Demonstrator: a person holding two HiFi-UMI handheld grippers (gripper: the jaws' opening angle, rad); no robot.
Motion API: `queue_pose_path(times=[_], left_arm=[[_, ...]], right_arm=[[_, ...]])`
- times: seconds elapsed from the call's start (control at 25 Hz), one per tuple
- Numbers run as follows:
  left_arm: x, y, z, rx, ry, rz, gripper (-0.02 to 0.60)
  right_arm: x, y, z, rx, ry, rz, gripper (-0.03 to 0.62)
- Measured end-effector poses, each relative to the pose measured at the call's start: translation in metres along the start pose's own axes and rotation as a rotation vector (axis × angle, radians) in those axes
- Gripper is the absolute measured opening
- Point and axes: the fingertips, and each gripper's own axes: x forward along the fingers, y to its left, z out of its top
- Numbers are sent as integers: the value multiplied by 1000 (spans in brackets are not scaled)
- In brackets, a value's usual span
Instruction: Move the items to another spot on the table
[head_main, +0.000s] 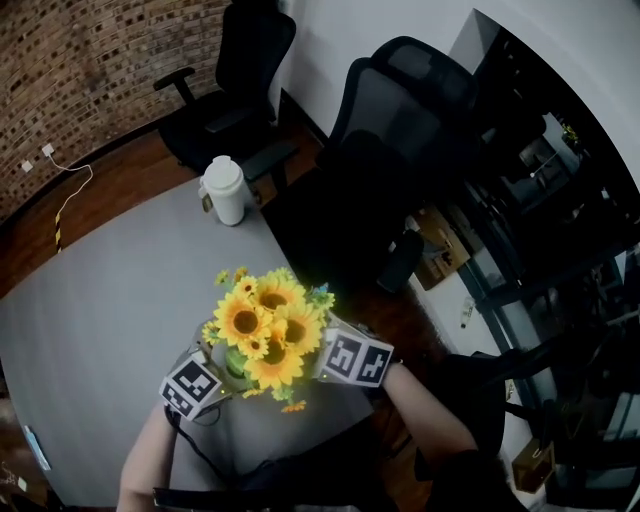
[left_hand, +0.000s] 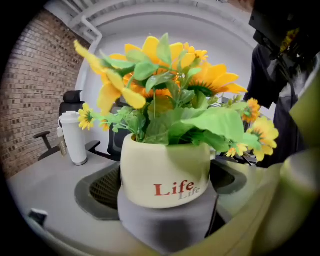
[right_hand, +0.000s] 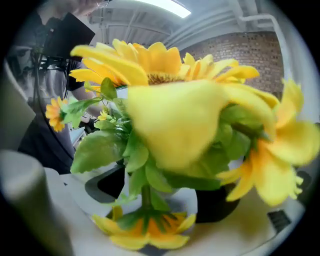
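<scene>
The left gripper (left_hand: 165, 192) had its jaws spread wide and set against the two sides of the cream flower pot (left_hand: 165, 172), which filled the gap between them, its red "Life" lettering facing the camera. The right gripper (right_hand: 162, 197) met the same pot from the opposite side, its dark jaws likewise apart on either flank of the pale wall, though leaves covered much of that contact. Sunflowers (head_main: 265, 325) rose thickly from the pot, and one small bloom (head_main: 293, 406) drooped low just beside it. The pot stood near the person's edge of the grey table (head_main: 110, 300), between the two marker cubes. Well apart, by the far edge, stood a white tumbler (head_main: 224, 190). Beyond the table were black office chairs (head_main: 400, 130) and a brick wall (head_main: 90, 70).
</scene>
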Motion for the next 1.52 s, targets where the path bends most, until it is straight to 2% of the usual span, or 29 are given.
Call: queue_pose_path(times=[0.2, 0.44, 0.68, 0.92, 1.36, 1.52], left_arm=[[27, 21, -13, -25, 39, 61, 561], [51, 50, -29, -64, 67, 79, 561], [68, 81, -41, -55, 96, 86, 561], [87, 99, -55, 6, 104, 96, 561], [97, 116, -50, -27, 49, 130, 555], [101, 119, -52, -71, 40, 139, 558]], right_arm=[[11, -29, -23, -18, 26, 60, 426], [23, -64, -38, -54, 74, 62, 423], [40, -95, -48, -70, 100, 35, 423], [54, -116, -67, -86, 129, -22, 414], [49, -138, -79, 50, 64, -44, 402], [48, -142, -86, 110, 46, -41, 402]])
